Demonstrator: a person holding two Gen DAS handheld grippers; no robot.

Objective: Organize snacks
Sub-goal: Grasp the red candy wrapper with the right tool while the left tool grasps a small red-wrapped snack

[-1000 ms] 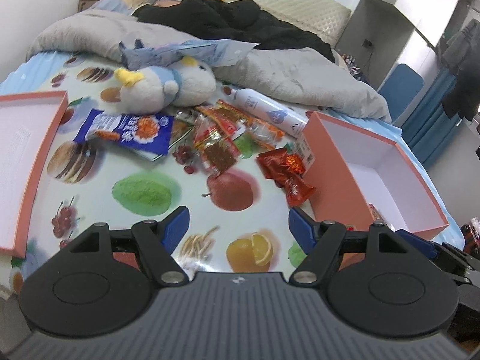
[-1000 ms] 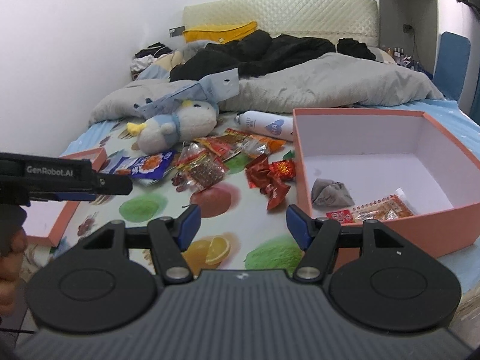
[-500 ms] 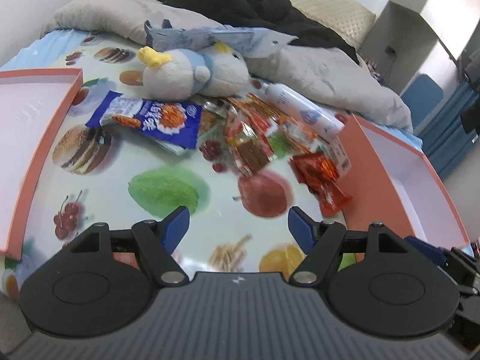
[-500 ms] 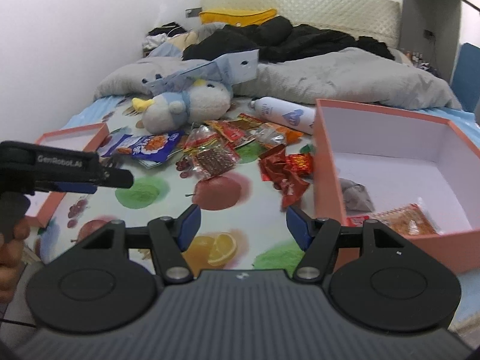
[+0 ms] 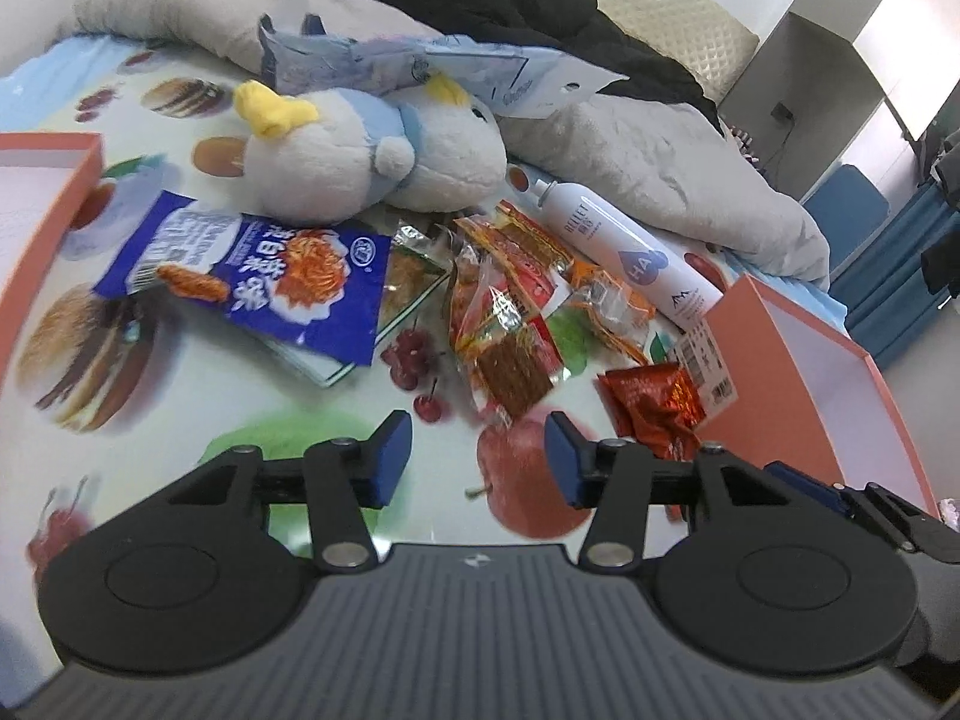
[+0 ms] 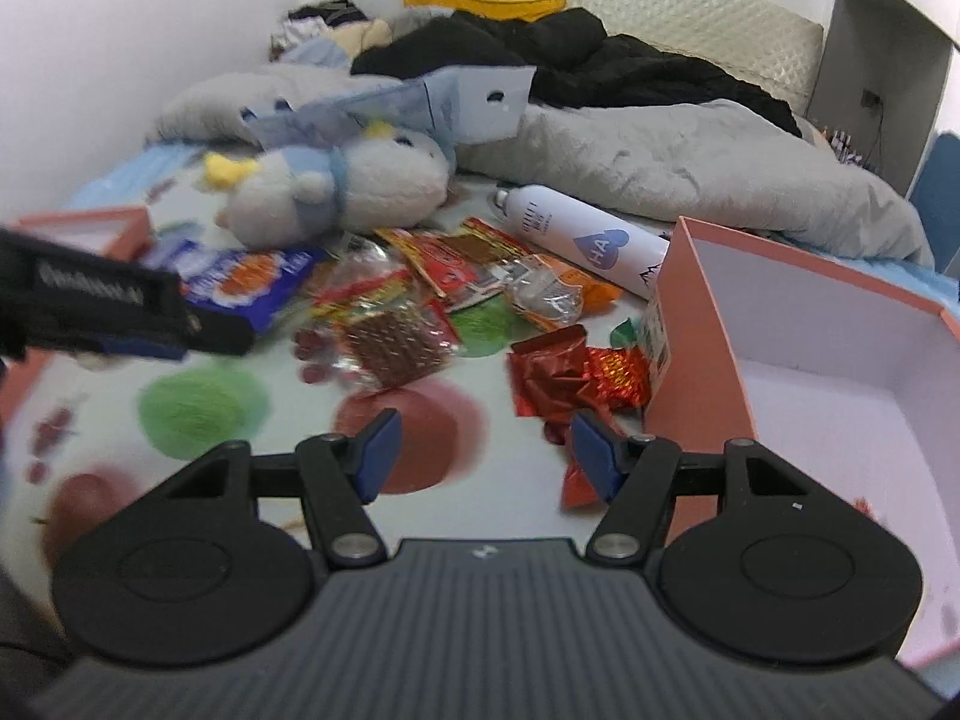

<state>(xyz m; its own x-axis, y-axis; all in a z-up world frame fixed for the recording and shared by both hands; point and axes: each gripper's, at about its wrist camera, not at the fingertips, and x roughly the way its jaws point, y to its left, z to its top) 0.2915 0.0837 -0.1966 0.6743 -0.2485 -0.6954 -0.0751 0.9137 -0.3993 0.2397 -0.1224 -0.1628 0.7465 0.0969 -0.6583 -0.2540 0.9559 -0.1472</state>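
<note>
My right wrist view is smeared with motion blur, so the wrappers there read only as colours, and the floor of the orange box (image 6: 708, 360) is cut off by the frame; I cannot make out what lies inside it. In the left wrist view the same box shows just a corner and a barcode label, while the orange lid (image 5: 42, 192) runs off the left edge. A blue paper bag partly covers the plush toy (image 5: 360, 162), and the blue snack bag (image 5: 264, 288) hides most of a green packet beneath it.

My left gripper (image 5: 477, 456) has just been narrowing its jaws; they stand parted with nothing between them, poised above the printed apple on the bedsheet (image 5: 150, 396), just short of the clear packet of brown jerky (image 5: 510, 360). The red foil packets (image 5: 654, 402) lie beside its right finger, against the box wall.

My right gripper (image 6: 480, 450) is spread wider, empty, with its right fingertip over the red foil packets. The white spray bottle (image 5: 630, 252) lies behind the snack pile.
</note>
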